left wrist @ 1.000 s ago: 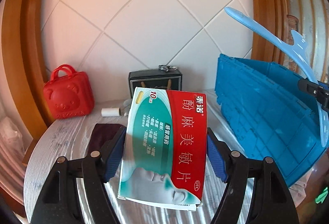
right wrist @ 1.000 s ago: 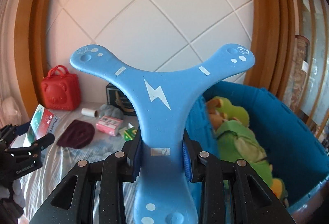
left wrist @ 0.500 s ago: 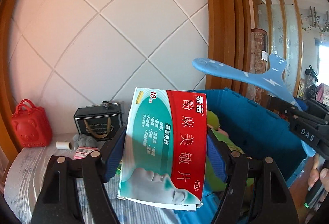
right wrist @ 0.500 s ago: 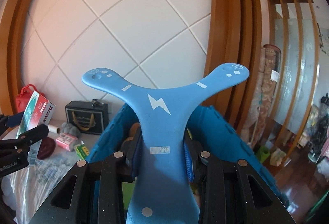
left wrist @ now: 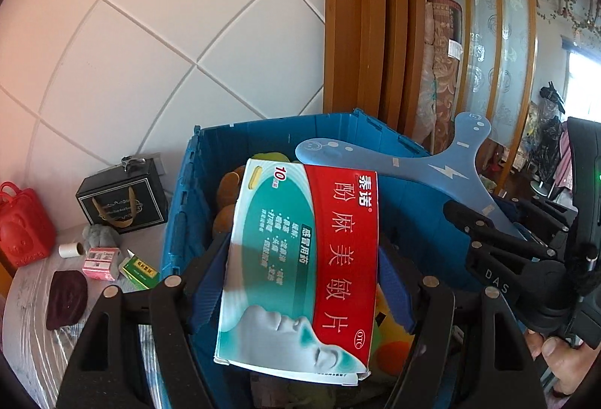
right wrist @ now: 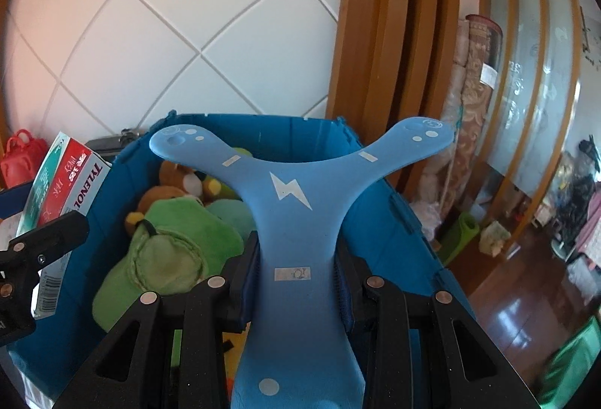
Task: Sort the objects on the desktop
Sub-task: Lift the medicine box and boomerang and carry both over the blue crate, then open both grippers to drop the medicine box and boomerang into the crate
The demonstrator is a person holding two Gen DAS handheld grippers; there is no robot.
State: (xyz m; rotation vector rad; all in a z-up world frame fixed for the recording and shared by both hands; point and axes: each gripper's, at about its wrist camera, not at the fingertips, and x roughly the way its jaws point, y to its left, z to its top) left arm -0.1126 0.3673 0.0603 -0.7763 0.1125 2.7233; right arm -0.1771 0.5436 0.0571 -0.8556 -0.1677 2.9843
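medicine box (left wrist: 300, 266), red and teal with white chinese lettering, sits clamped between the blue pads of the left hand-held gripper (left wrist: 296, 277), held upright above the open blue crate (left wrist: 263, 134) that serves as the landmark. blue three-armed boomerang (right wrist: 296, 206) with a white lightning bolt is pinched by its stem in the right hand-held gripper (right wrist: 296, 270), its two upper arms spreading over the crate's far rim. in the left wrist view the same boomerang (left wrist: 424, 172) hangs over the crate's right side, with the right hand-held gripper (left wrist: 499, 247) black behind it and fingers (left wrist: 556, 352) of a hand low at the edge. in the right wrist view the medicine box (right wrist: 64, 183) shows at the crate's left edge, its side reading tylenol. inside the crate lie plush toys: a green one (right wrist: 169, 247) in front, a brown one (right wrist: 180, 176) behind it toward the far wall. left of the crate, on the tabletop (left wrist: 37, 341), a black gift box (left wrist: 120, 198) stands against the tiled wall, a red bear-faced case (left wrist: 22, 224) further left. nearer the crate lie a grey plush (left wrist: 99, 234), a small white roll (left wrist: 71, 250), a pink packet (left wrist: 100, 262) and a green and yellow packet (left wrist: 141, 268) just beside the crate wall. a dark maroon cloth (left wrist: 65, 298) lies flat on the tabletop, in front of the packets.
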